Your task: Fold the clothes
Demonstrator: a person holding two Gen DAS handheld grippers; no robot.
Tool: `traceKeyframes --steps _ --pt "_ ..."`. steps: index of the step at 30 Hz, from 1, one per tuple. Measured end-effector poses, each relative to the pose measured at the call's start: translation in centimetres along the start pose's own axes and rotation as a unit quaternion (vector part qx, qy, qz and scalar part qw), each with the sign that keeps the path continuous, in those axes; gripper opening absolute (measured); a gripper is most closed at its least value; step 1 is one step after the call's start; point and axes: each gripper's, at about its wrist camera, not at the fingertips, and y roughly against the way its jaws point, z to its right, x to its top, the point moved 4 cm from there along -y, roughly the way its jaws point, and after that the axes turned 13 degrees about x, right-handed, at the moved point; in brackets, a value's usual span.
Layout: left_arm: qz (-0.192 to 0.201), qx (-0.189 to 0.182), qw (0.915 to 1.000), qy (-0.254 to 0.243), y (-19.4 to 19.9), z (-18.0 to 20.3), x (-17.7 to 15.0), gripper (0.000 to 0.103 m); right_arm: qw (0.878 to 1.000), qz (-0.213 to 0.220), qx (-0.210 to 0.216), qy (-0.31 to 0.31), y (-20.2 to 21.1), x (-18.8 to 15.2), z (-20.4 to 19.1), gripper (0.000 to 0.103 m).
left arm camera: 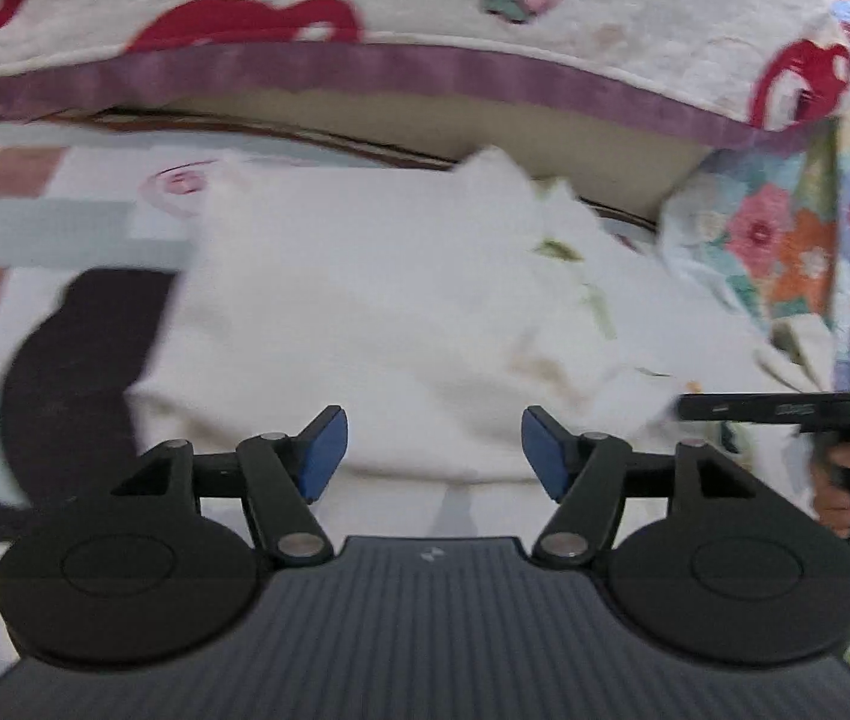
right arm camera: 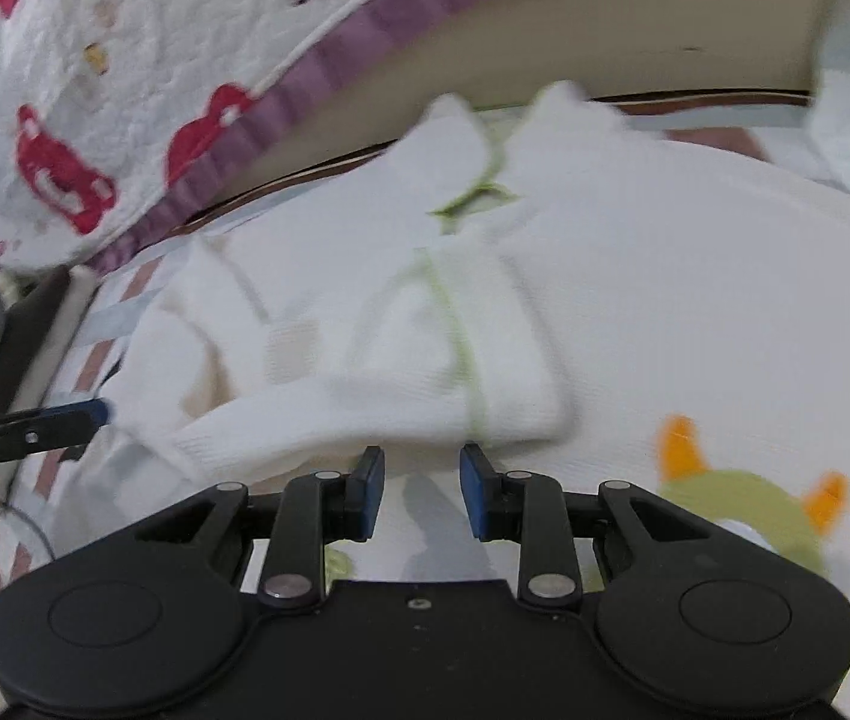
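Your left gripper and right gripper both hang released, fingers spread, nothing between them, the white garment just ahead of their tips.

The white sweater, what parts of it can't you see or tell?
- White sweater, left wrist view: motion blur smears its far edge and green trim.
- Green cartoon patch, right wrist view: the right gripper body covers its lower part.
- Overall shape: both views crop it.
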Motion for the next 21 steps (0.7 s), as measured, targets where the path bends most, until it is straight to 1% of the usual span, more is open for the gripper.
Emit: traceKeyframes --steps 3,6,7,9,10,13,15,17,19,20,21 --pt "-0.012 0.013 0.9993 0.032 0.1 -2.6 -0.4 0.063 0.999 0.029 -0.027 -0.017 1.9 0.3 1.4 0.033" --pt "-0.024 0.02 0.9982 0.051 0.2 -3.9 -1.0 0.063 0.998 0.048 -0.036 -0.024 2.9 2.1 1.9 0.034" --pt "-0.027 0.025 0.9982 0.047 0.2 -3.9 -1.2 0.064 0.998 0.047 -0.039 -0.018 2.7 2.6 2.0 0.035" --pt "-0.034 0.036 0.9981 0.038 0.1 -4.0 -1.5 0.064 0.999 0.028 -0.042 0.011 1.1 3.8 1.6 0.041" --pt "-0.038 0.041 0.9979 0.034 0.0 -3.9 -1.7 0.064 0.999 0.019 -0.044 0.026 0.3 4.4 1.4 0.042" --pt "-0.05 0.046 0.9973 0.029 -0.1 -3.6 -2.1 0.064 0.997 -0.008 -0.047 0.066 -2.2 6.1 1.0 0.045" --pt "-0.054 0.042 0.9971 0.032 0.0 -3.7 -2.1 0.064 0.996 -0.019 -0.043 0.075 -4.0 6.6 0.9 0.047" --pt "-0.054 0.042 0.9971 0.034 0.1 -3.7 -1.9 0.064 0.997 -0.022 -0.026 0.074 -5.2 6.9 0.9 0.047" --pt "-0.054 0.043 0.997 0.035 0.2 -3.9 -1.6 0.064 0.998 -0.012 -0.002 0.062 -5.9 6.8 1.0 0.047" --pt "-0.054 0.044 0.997 0.035 0.2 -3.9 -1.4 0.064 0.998 -0.01 -0.005 0.064 -6.1 6.6 1.0 0.046" --pt "-0.051 0.045 0.9973 0.027 0.2 -3.8 -0.9 0.064 0.997 -0.009 -0.009 0.07 -6.2 6.4 1.0 0.038"
